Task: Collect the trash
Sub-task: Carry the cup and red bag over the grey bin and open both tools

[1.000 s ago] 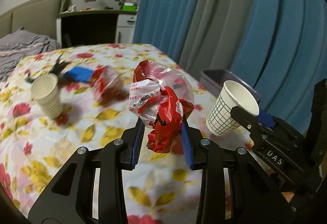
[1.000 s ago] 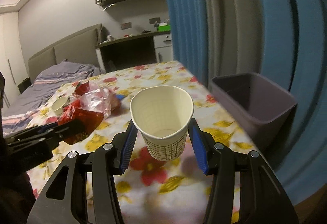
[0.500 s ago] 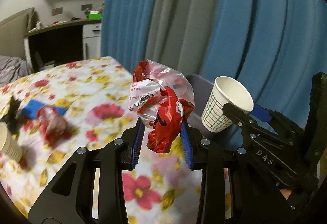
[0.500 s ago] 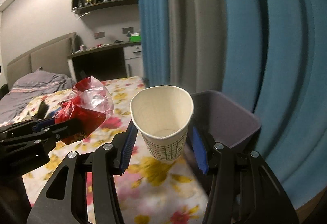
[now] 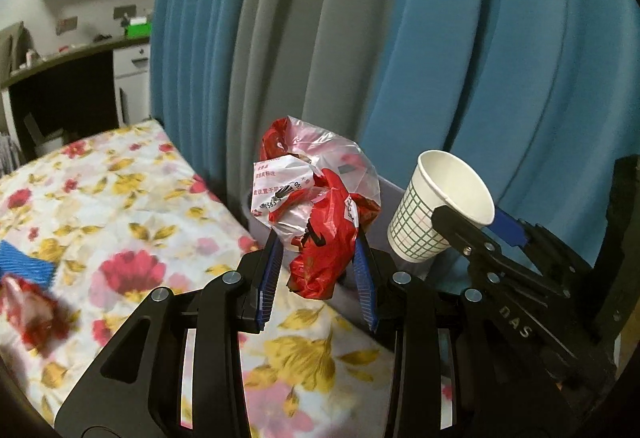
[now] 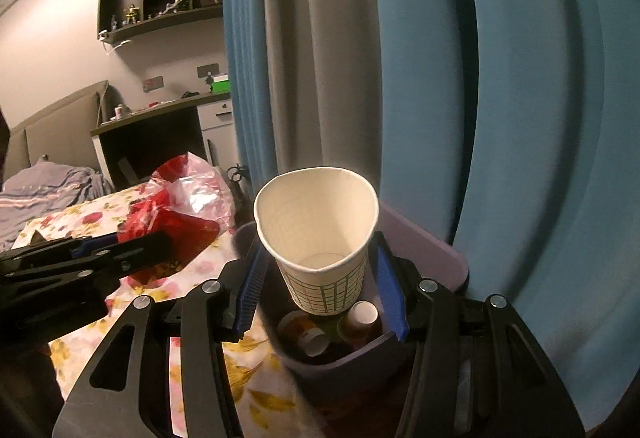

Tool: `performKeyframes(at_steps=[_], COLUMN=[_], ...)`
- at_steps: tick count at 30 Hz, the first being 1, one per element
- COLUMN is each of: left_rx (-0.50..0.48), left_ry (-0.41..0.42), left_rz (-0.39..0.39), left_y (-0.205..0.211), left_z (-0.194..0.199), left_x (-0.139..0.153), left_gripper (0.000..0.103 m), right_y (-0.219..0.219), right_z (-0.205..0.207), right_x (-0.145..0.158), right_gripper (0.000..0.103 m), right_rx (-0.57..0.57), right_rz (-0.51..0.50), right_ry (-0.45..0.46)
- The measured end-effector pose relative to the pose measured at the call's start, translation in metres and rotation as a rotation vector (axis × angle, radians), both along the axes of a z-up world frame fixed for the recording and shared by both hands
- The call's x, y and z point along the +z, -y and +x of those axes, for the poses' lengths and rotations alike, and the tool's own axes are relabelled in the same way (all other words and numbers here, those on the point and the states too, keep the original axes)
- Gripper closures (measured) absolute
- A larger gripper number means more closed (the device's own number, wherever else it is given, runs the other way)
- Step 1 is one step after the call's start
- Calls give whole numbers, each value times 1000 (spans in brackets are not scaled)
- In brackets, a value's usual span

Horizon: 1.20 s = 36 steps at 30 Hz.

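My left gripper (image 5: 316,278) is clamped on a crinkled red-and-clear plastic wrapper (image 5: 316,214) at the floral bed's edge, while my right gripper (image 6: 320,290) pinches a grid-printed paper cup (image 6: 320,238) upright above the purple bin (image 6: 424,250).

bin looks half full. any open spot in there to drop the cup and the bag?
Near side of the purple bin is crowded: capped bottles lie directly under the paper cup. Its far half is hidden behind the cup. The floral bedspread left of the red plastic bag lies bare up to the blue item.
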<state>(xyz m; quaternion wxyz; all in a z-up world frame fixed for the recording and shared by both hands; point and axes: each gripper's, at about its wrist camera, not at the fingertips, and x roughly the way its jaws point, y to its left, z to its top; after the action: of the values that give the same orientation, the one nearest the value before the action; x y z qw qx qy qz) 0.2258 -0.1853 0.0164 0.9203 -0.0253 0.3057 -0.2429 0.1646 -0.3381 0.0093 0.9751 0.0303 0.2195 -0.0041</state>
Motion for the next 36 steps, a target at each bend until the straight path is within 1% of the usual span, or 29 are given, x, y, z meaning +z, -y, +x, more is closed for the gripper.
performKeyframes(at_steps=[2,6,13,16,26,36], left_rx=[1,-11,-28,-35,-64,-64], left_ry=[-15,-44,-58,-76,-125,-163], left_rz=[4,-14,-3,-10,-19,-39], left_y=[7,16,31,36,52,54], left_z=[11,29,48,56,72,86], left_x=[-5,-12,-19,-24,-41,-51], left_gripper=[69,69,69,69,69,69], right_y=[2,5,13,17,25,29], right_z=[4,10,20,23,36,43], right_x=[-3,-6,-11,-14,-17,-24], right_gripper=[52,52,52,52,52,51], right_rx=[-9,-21,-42,-47,-58,-60], right_rz=[-3,-3,5,10,27,33], right_ry=[-6,-15,-31,-37,-57,-76])
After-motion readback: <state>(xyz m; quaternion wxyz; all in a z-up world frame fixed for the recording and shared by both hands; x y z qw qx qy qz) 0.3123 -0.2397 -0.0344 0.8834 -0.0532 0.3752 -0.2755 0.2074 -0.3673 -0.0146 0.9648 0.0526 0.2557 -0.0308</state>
